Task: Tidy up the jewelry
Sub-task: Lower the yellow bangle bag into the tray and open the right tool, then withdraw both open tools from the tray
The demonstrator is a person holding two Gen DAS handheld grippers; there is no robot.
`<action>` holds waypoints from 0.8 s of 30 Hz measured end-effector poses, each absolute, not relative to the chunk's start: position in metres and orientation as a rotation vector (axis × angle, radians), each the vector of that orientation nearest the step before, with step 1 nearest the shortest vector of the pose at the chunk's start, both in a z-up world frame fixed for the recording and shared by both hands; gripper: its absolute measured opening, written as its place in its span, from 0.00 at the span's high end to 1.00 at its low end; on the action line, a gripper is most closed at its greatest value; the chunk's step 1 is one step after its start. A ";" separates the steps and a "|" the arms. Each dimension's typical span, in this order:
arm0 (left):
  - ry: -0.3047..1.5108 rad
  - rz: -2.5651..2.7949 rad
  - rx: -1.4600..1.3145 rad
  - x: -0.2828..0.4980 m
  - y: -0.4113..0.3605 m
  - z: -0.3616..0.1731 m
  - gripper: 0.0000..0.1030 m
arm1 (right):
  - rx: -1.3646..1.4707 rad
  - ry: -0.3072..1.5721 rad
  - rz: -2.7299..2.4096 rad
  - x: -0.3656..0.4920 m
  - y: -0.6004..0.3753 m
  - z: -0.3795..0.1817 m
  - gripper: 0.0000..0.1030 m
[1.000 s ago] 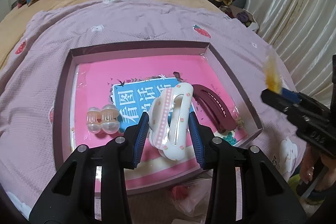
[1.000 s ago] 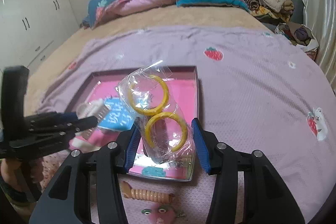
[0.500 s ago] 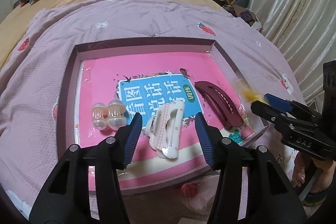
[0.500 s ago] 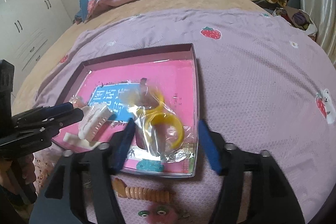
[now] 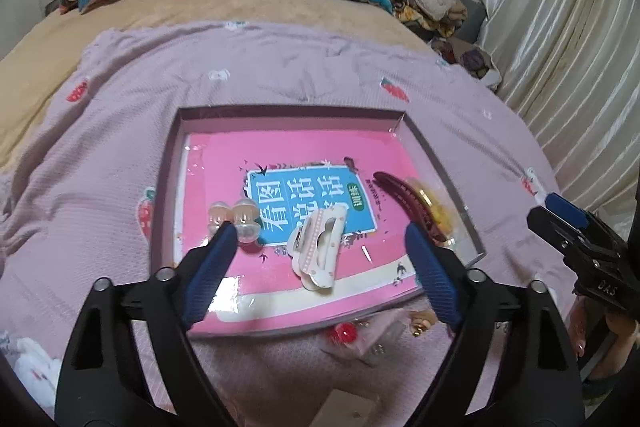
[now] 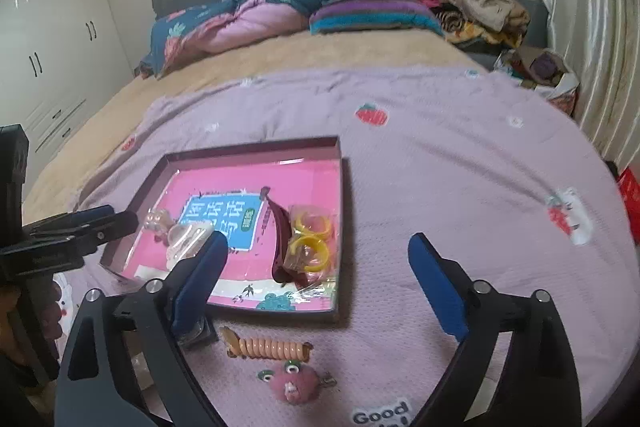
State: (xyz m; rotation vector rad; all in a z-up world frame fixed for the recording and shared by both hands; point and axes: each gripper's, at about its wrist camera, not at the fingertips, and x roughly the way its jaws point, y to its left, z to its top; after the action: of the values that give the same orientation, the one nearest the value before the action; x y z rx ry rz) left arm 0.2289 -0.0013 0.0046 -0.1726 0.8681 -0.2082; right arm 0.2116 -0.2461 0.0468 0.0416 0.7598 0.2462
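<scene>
Your left hand-held gripper and right hand-held gripper have both just been opening and now hold nothing, the white hair clip and bagged yellow rings lying inside the tray.

The left finger of the right gripper covers the near end of the white hair clip. The yellow rings sit half hidden behind the maroon clip in the left view. The printed label runs off the bottom edge, reading only "Good". Small trinkets below the tray rim are too blurred to identify. A hand is mostly cut off.
</scene>
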 end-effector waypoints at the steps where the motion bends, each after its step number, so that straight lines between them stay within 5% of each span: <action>1: 0.860 -0.204 -0.178 0.226 0.000 0.009 0.17 | 0.040 0.752 0.244 0.209 -0.248 0.049 0.10; 6: 0.819 -0.181 -0.191 0.211 0.004 0.028 0.09 | 0.044 0.703 0.237 0.192 -0.258 0.068 0.09; 24: 0.724 -0.148 -0.199 0.158 0.010 0.067 0.09 | 0.065 0.610 0.227 0.145 -0.281 0.105 0.07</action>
State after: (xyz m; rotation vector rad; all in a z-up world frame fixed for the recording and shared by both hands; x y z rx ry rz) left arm 0.1584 0.0097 0.0667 -0.1992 0.7244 -0.1479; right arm 0.1448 -0.2810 0.1052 0.0655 0.6097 0.2275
